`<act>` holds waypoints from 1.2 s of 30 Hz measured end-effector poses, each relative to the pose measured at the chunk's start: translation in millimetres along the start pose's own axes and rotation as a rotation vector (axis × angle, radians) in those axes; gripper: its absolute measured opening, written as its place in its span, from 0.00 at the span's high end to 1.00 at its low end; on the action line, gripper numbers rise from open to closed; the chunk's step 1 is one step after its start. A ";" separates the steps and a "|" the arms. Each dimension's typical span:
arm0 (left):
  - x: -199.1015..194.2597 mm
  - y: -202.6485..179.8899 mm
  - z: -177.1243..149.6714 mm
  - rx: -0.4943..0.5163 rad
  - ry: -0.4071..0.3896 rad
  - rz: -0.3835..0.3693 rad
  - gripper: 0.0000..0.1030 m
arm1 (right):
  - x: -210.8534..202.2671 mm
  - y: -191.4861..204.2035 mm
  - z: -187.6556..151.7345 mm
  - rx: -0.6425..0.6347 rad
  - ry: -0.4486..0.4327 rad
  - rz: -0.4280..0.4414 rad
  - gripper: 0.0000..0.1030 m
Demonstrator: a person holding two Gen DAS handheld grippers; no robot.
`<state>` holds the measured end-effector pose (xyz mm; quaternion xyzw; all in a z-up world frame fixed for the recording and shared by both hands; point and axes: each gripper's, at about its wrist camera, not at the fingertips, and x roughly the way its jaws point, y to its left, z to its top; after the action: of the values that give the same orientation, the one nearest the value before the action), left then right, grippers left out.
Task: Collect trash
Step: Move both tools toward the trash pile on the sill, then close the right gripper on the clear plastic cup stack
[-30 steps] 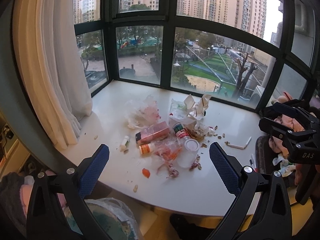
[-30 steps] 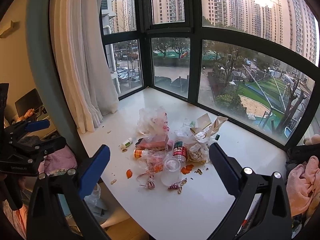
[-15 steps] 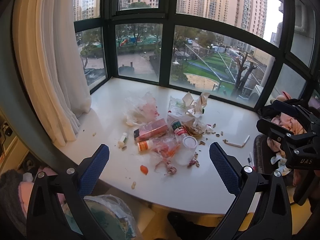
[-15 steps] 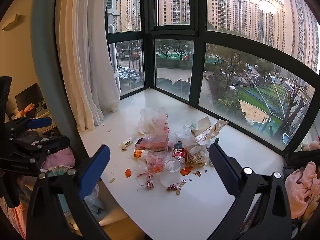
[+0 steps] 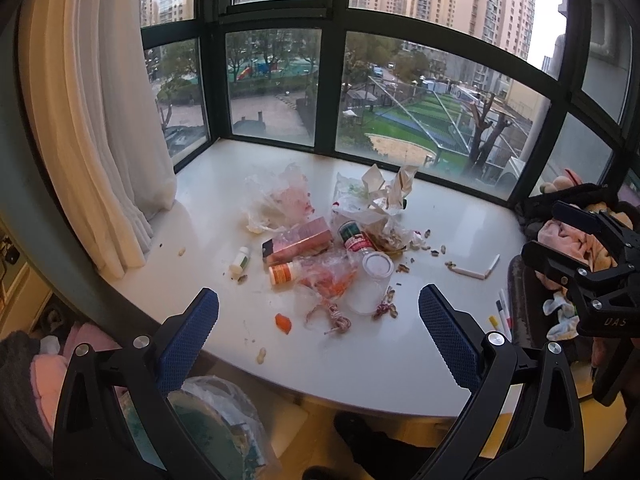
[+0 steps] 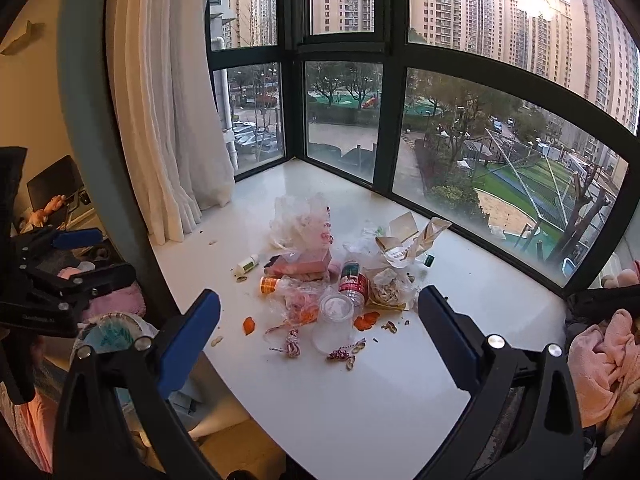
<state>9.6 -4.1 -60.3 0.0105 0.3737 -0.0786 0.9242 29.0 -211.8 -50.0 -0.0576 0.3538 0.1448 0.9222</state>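
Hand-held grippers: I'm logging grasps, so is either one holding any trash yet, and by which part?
Nothing is held. The left hand-held gripper and the right hand-held gripper are both open and short of the trash on the sill.

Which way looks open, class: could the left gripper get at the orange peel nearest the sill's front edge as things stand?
Probably yes. The left gripper hangs short of the sill with its jaws wide apart, and the orange peel lies alone on bare surface ahead of the pile, with nothing between them.
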 end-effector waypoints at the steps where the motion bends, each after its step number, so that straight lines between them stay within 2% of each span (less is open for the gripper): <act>1: 0.0 -1.1 -0.5 0.004 0.002 -0.003 0.06 | 0.4 -2.2 -1.3 0.008 0.002 0.003 0.06; 6: 7.1 -1.4 -2.1 0.016 0.019 -0.001 0.06 | 4.5 -6.2 -6.6 0.014 0.013 -0.001 0.06; 10: 26.9 -1.2 -8.5 0.044 0.016 0.030 0.06 | 11.6 -11.5 -12.1 0.025 0.025 0.008 0.06; 14: 49.7 1.0 -18.6 0.053 0.044 -0.014 0.06 | 21.4 -17.6 -14.6 0.009 0.030 0.037 0.06; 21: 73.7 -11.5 -29.1 0.102 0.021 -0.087 0.06 | 42.9 -37.6 -21.1 0.016 0.039 0.088 0.06; 24: 90.0 -19.7 -31.2 0.135 0.013 -0.093 0.06 | 50.6 -48.5 -23.3 0.036 0.005 0.120 0.06; 29: 119.6 -37.4 -31.4 0.188 0.037 -0.116 0.06 | 74.4 -63.3 -22.7 0.028 0.026 0.173 0.06; 36: 167.7 -57.0 -36.2 0.224 0.050 -0.174 0.06 | 114.1 -75.0 -29.5 -0.056 0.067 0.231 0.06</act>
<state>94.7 -80.6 -200.2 0.0829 0.3849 -0.1995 0.8973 114.1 -263.4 -148.0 -0.0470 0.3844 0.2578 0.8852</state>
